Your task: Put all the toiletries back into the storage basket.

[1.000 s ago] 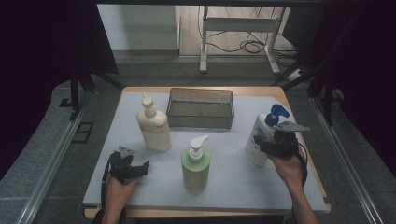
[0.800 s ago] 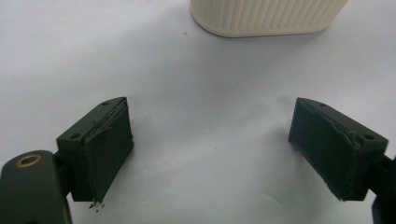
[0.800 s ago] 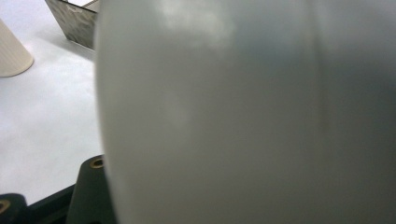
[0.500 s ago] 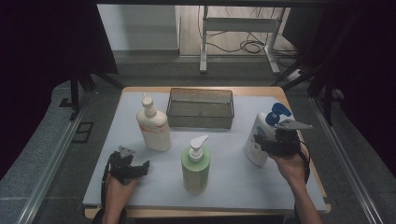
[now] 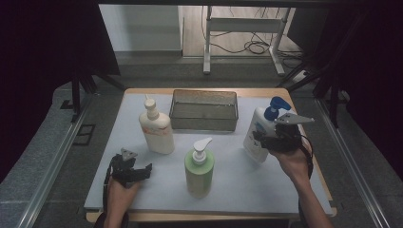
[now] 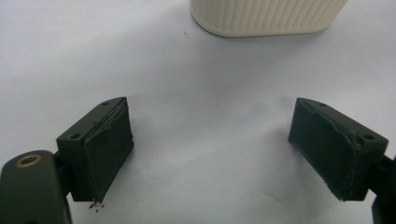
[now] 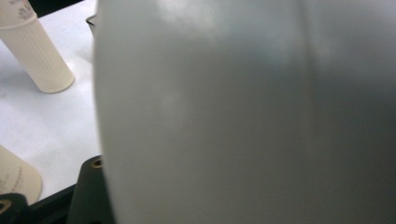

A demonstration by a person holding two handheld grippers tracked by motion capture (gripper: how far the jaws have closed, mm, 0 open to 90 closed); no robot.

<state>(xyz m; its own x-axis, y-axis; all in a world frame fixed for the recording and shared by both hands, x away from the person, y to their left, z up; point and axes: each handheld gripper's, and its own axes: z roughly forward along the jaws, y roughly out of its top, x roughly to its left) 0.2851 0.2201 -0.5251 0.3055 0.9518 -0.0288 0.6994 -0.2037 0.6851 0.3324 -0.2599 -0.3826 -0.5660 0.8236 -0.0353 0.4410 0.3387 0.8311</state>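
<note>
A white bottle with a blue pump (image 5: 255, 134) leans to the left at the right side of the table, and my right gripper (image 5: 262, 140) is shut on its body. Its pale wall (image 7: 243, 112) presses close against the right gripper view, where one black finger (image 7: 88, 193) shows at its lower left edge. My left gripper (image 5: 141, 170) rests open on the white mat at the front left. Its two pads (image 6: 109, 149) stand wide apart with bare mat between them. The ribbed base of a cream bottle (image 6: 266, 16) lies just ahead.
A cream pump bottle (image 5: 156, 127) stands left of centre, and a green pump bottle (image 5: 199, 168) stands at the front middle. A dark wire basket (image 5: 204, 110) sits at the back centre. The white mat (image 5: 237, 185) covers the wooden table.
My right hand has risen slightly with the white bottle in its grip. The left hand has stayed where it was.
</note>
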